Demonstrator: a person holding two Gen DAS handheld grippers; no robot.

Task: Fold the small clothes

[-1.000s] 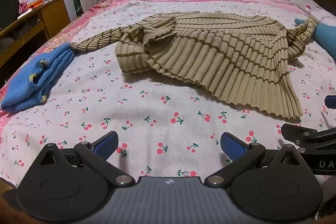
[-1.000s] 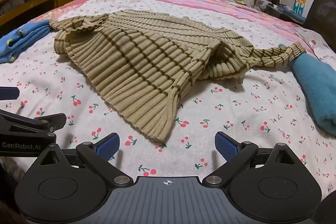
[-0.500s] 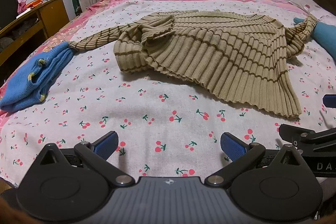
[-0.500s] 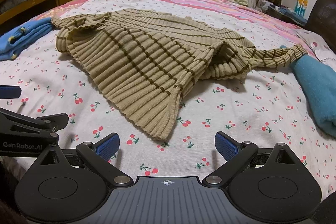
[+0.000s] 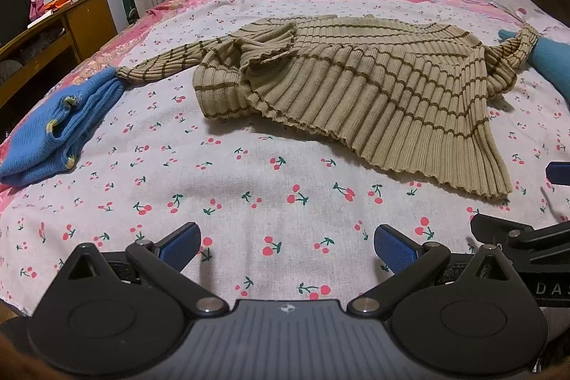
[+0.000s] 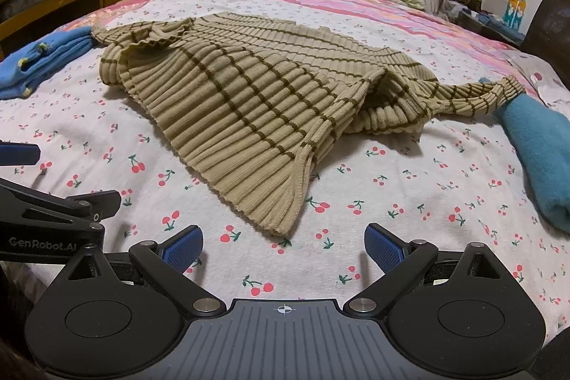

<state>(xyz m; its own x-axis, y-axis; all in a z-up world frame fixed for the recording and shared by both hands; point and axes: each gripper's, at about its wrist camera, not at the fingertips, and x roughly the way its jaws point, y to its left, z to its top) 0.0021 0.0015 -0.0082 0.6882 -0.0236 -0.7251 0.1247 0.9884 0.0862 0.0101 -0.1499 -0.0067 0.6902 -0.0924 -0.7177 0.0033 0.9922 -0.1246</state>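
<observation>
1. The striped sweater (image 5: 356, 81) lies crumpled mid-bed (image 5: 249, 194), its near hem close to both grippers.
2. Left gripper (image 5: 286, 246) and right gripper (image 6: 283, 246) hover with fingers spread apart, holding nothing.
3. A folded blue garment (image 5: 53, 134) lies left; a teal one (image 6: 538, 152) lies right, each touching a sleeve.

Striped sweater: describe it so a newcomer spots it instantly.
On the cherry-print bedsheet, mid-bed, lies the striped sweater, spread out and rumpled. It is tan ribbed knit with thin dark brown stripes, unlike the folded blue garment at one sleeve and the plain teal roll at the other.
</observation>
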